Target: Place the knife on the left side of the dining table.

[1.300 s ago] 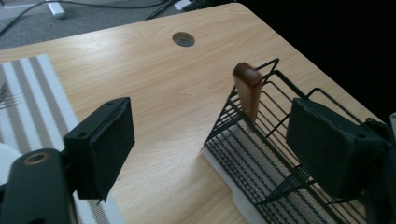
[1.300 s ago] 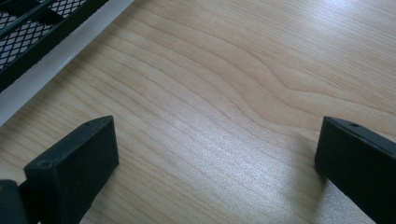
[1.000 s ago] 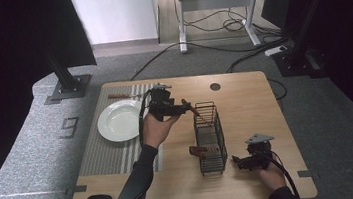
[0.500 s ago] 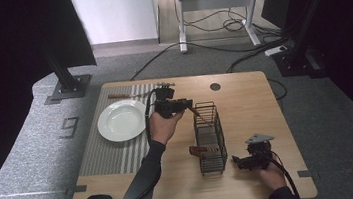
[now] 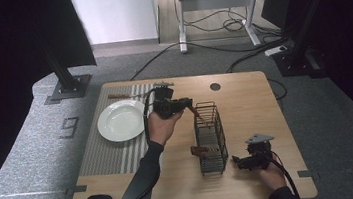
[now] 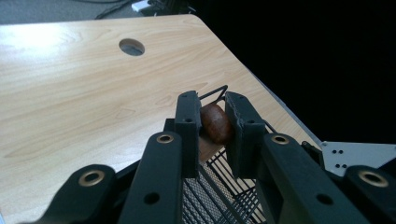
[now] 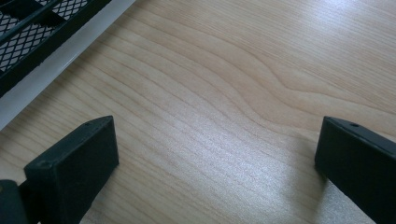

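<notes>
A black wire basket (image 5: 210, 137) stands upright on the wooden table (image 5: 246, 106). A brown rounded wooden handle (image 6: 215, 122) sticks up from the basket's far top corner (image 5: 194, 111). My left gripper (image 6: 212, 105) has just been closing and is shut on that handle, both pads pressing its sides; in the high view it (image 5: 188, 105) reaches in from the basket's left. A second brown piece (image 5: 199, 150) pokes out of the basket's near left side. My right gripper (image 5: 238, 163) rests low by the basket's near right corner, its jaws (image 7: 210, 154) wide open over bare wood.
A white plate (image 5: 120, 120) lies on a grey striped mat (image 5: 105, 158) at the left. A brown-handled utensil (image 5: 120, 96) lies at the mat's far edge. A round cable hole (image 5: 215, 86) sits near the table's far edge. Dark stands and cables surround the table.
The left gripper's jaws have closed onto the brown handle at the basket's top corner. Both hands have kept their places.
</notes>
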Available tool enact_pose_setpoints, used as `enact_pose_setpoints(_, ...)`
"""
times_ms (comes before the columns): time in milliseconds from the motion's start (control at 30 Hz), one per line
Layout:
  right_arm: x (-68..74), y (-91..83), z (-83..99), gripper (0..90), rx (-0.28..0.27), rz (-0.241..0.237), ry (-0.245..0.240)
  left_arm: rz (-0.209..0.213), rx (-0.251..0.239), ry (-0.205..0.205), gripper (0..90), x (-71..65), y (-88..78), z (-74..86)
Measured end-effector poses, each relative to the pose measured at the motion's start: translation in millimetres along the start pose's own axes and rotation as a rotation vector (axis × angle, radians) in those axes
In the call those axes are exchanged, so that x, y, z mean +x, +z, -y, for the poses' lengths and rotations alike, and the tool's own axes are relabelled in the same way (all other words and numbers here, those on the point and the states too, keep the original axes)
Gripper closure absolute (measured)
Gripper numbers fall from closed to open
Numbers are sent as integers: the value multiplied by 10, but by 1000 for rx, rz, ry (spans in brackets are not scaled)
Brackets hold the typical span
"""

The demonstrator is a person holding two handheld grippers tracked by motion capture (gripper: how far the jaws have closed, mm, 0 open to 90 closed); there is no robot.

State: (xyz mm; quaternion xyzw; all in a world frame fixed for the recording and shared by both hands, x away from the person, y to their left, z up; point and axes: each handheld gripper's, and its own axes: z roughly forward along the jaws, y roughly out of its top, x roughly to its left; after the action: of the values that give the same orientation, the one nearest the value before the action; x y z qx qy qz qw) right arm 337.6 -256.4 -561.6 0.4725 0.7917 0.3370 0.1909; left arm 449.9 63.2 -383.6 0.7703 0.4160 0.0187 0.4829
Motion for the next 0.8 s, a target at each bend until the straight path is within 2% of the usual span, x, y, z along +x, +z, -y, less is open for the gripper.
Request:
enact_pose_setpoints(600, 1, -1, -1, 0, 0, 0, 2, 12, -80, 29, 762, -74, -378, -152)
enact_pose_setpoints(800, 1, -2, -1, 0, 2, -1, 1, 15, -114, 35, 762, -86, -600, -212)
